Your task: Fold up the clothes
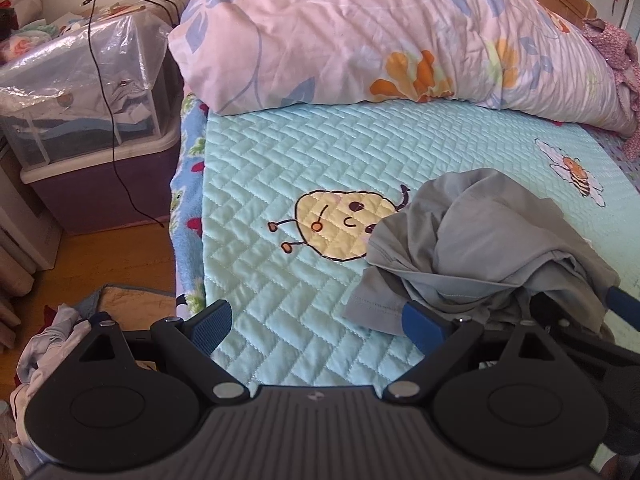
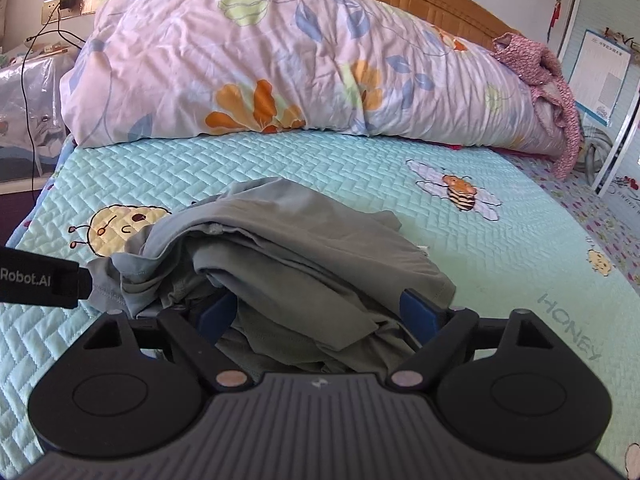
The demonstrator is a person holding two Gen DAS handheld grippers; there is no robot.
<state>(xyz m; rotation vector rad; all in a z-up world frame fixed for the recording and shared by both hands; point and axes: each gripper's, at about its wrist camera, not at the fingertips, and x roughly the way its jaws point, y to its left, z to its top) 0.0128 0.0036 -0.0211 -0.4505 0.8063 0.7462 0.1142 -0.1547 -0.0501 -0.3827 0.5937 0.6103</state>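
Note:
A crumpled grey garment (image 1: 480, 232) lies in a heap on the light blue quilted bedspread (image 1: 280, 152), partly over a yellow bee picture. My left gripper (image 1: 316, 316) is open above the bare quilt, with its right finger at the garment's left hem. In the right wrist view the same grey garment (image 2: 300, 248) is bunched between the wide-set fingers of my right gripper (image 2: 316, 308). Cloth drapes over its left finger, and I see no firm pinch. The left gripper's black body (image 2: 40, 280) shows at the left edge, beside the heap.
A rolled floral duvet (image 2: 280, 52) lies across the head of the bed before a wooden headboard. A pink garment (image 2: 552, 80) sits at its right end. Left of the bed stand a plastic-covered storage box (image 1: 80, 120), a hanging black cable (image 1: 108, 100) and a pile of clothes (image 1: 48, 340) on the floor.

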